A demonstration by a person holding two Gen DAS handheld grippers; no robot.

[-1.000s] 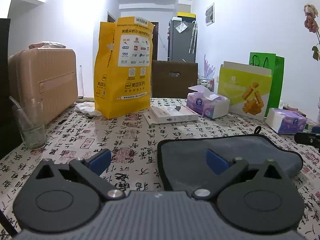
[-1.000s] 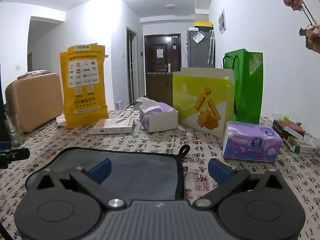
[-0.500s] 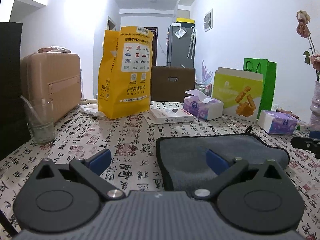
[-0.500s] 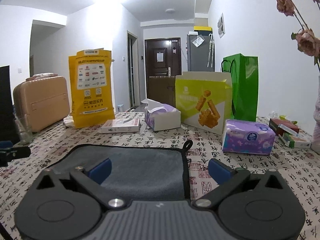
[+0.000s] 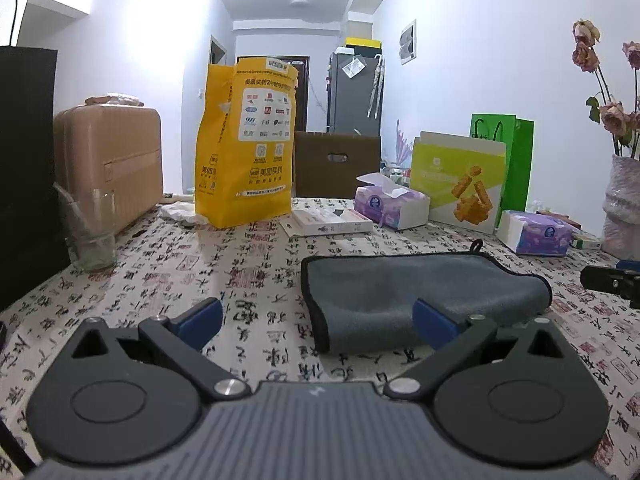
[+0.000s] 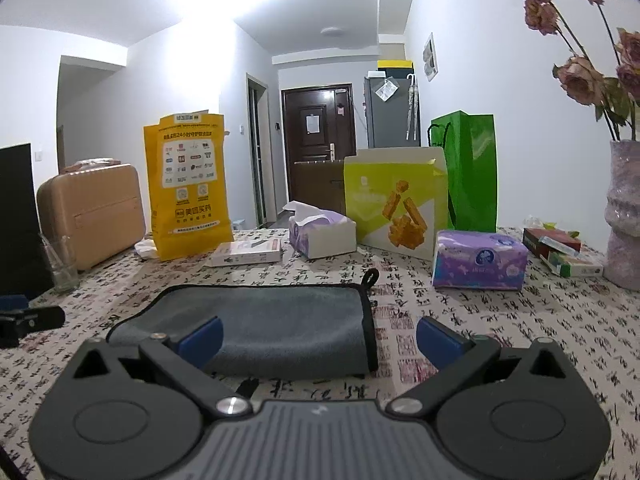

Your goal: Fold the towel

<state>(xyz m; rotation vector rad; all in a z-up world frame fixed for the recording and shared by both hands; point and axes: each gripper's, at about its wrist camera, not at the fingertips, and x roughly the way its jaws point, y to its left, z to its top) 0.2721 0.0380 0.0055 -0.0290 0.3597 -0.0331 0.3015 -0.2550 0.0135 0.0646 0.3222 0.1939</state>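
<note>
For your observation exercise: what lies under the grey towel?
The grey towel lies folded on the calligraphy-print tablecloth, which shows all around it. Its lower layer and the cloth directly beneath are covered, so anything there cannot be seen.

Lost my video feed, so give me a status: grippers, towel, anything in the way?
Left gripper open, empty. Right gripper open, empty. Towel lies folded on the table, untouched. Nothing between grippers and towel; tissue pack sits clear of it.

A folded grey microfibre towel (image 5: 416, 296) with black edging lies on the calligraphy-print tablecloth (image 5: 168, 280). The left gripper (image 5: 318, 320), blue pads spread wide, holds nothing, and the towel's near-left corner sits between them. A clear drinking glass (image 5: 90, 232) stands at ten o'clock.
</note>
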